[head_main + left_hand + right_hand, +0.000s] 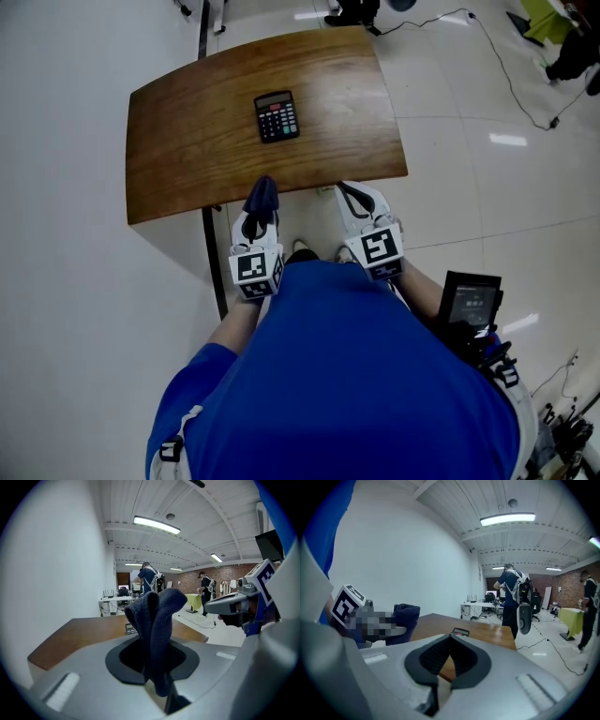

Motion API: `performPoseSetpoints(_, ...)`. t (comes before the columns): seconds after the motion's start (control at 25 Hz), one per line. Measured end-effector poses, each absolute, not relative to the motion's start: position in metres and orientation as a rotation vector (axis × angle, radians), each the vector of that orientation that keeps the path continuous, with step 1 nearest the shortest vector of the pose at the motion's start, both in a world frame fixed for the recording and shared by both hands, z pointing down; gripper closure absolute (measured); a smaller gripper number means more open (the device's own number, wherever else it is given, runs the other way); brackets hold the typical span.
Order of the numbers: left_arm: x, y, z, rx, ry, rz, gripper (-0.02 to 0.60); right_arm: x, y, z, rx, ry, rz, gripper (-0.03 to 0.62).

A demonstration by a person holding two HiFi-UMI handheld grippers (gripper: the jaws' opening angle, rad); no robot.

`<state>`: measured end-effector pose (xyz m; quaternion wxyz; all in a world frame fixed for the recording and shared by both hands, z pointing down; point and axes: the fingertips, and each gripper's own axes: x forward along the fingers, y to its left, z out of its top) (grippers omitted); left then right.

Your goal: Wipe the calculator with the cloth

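Left tongs clamped on a dark blue cloth, bunched up and sticking out past the tips. Right tongs closed tip to tip on nothing, only bare wood showing through the slot behind the tips. Both side by side, near each other but apart, at the near edge of a brown wooden tabletop, the cloth just over that edge. Ahead of both and well apart from either, more in line with the left tongs than the right: a black calculator, flat on the wood, keys up, untouched. Behind the tongs, a blue shirt. Off to the right of the right tongs, a black screen device at the hip. Beyond the tabletop, pale tiled floor with cables, and farther off, people standing among desks.
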<state>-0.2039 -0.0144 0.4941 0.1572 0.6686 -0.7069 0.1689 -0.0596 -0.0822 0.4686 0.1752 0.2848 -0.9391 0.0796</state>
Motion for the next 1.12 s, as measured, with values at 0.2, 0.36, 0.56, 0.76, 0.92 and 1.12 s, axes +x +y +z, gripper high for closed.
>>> performPoseSetpoints(0.2,-0.207,-0.019,0.49,1.908,-2.016,0.47,0.517,-0.058,-0.089,0.467,0.849,-2.64,0.238,0.591)
performPoseSetpoints(0.36,-0.218,0.0,0.48,1.939,-2.007,0.454,0.517,-0.063,-0.068,0.453,0.892,-2.621,0.212,0.591)
performPoseSetpoints(0.56,-0.227,0.02,0.476,1.957,-2.005,0.398,0.517,-0.068,-0.043,0.449,0.928,-2.595,0.175,0.591)
performPoseSetpoints(0.76,-0.23,0.024,0.481,1.978,-1.977,0.389,0.517,-0.074,-0.035,0.45,0.942,-2.584,0.169,0.591)
performPoseSetpoints(0.92,-0.237,0.029,0.485,1.981,-1.961,0.379,0.517,-0.081,-0.029,0.452,0.953,-2.572,0.166,0.591)
performPoseSetpoints(1.12,-0.24,0.031,0.483,1.994,-1.953,0.379,0.517,-0.085,-0.027,0.452,0.964,-2.572,0.157,0.591)
